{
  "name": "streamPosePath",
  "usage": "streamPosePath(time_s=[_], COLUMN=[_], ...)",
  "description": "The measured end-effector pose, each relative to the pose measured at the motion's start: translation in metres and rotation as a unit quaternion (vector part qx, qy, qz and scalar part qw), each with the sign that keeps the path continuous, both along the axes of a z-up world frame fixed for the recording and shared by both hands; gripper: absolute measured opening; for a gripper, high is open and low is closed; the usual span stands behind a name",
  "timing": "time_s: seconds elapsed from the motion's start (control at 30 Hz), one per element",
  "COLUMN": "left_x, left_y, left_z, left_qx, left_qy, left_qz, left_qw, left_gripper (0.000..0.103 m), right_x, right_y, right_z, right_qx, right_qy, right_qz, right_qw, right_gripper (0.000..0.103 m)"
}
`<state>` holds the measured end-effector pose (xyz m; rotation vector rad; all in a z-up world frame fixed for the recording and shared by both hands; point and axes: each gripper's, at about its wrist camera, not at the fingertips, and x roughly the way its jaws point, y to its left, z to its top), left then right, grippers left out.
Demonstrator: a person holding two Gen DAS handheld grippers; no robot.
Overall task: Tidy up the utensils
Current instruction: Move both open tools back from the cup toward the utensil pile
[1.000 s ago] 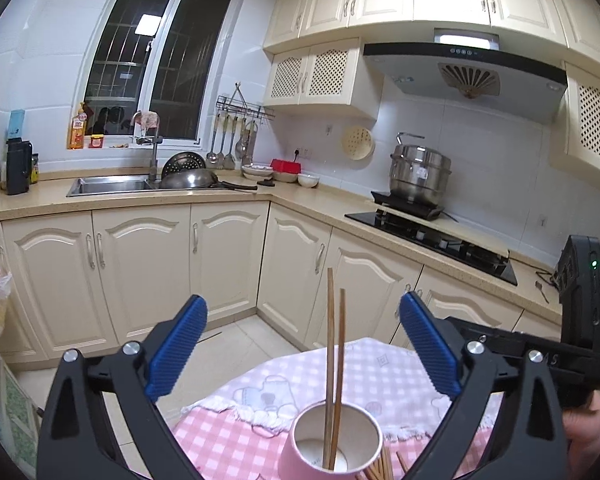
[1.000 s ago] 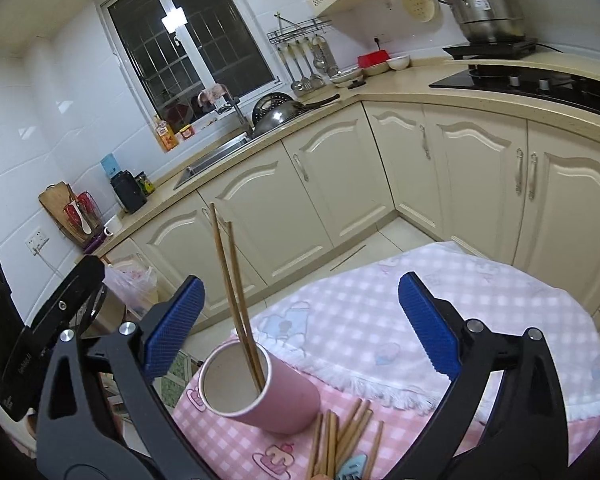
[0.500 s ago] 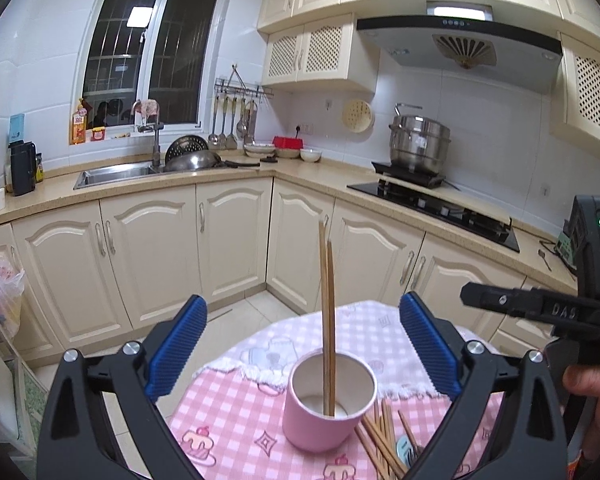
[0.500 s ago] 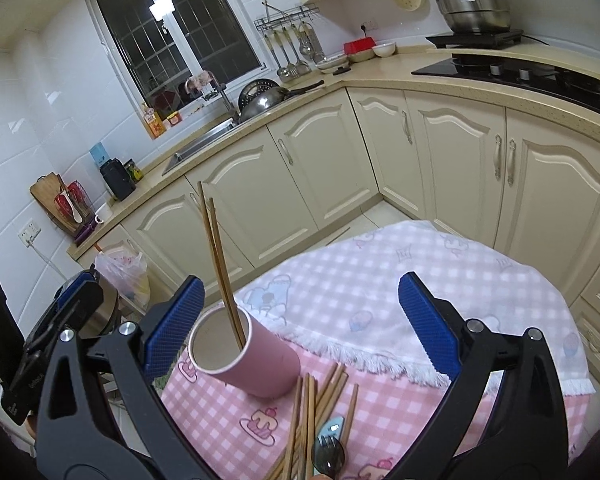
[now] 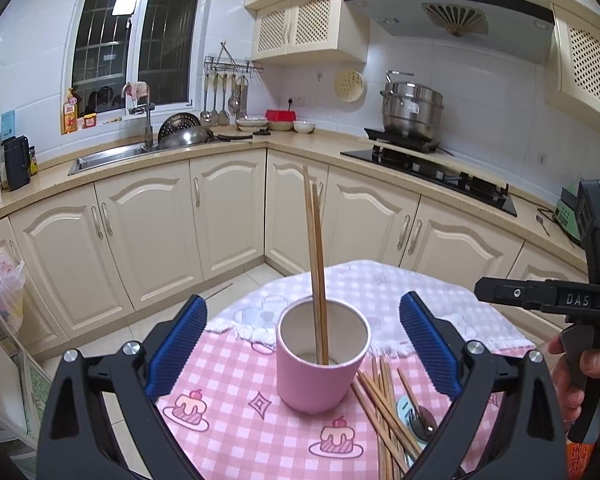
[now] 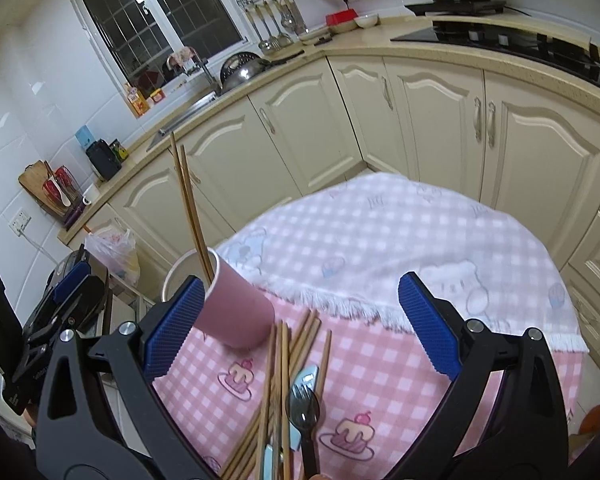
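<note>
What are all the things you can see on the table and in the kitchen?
cup: one, pink, on the checked cloth.
standing chopsticks: two, wooden, upright inside the cup.
loose chopsticks: a pile, wooden, flat on the cloth beside the cup; count unclear.
fork: one, dark, lying on the pile.
tablecloth: pink and white check, covering the table.
steamer pot: one, silver, on the stove.
sink: one, steel, under the window.
hanging ladles: several, silver, on a wall rack.
left hand-held gripper: black with blue pads, open, facing the cup.
right hand-held gripper: same colours, open, over the loose chopsticks.
</note>
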<state>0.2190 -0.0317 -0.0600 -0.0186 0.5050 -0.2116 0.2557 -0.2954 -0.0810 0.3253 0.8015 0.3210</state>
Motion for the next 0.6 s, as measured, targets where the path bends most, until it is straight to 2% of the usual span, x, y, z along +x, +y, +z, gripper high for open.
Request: streamPosePath(time_s=[0.13,0.33,0.6], left_x=[-0.001,0.001,0.002], left_y=[-0.004,-0.011,-0.023], left_z=[-0.008,-0.032,-0.071], left_qx=[0.009,0.031,0.063], left_qy=[0.014,0.06,0.124], left_qz=[-0.008,-0.022,-0.045], left_qw=[0.9998,0.9975,0.9893], left_gripper=[0.095,0.095,0.095], right_x=[-0.009,-0.023,-0.037], right_y=[0.002,0.006,0.01], right_z=[-0.008,-0.024,-0.059], right_qx=[-0.014,-0.043,-0.072], right_qy=[0.016,0.043,0.099], right_qz=[0.012,0.024,0.045], right_qw=[1.0,0.998,0.991], right_gripper=[0.096,0.096,0.096])
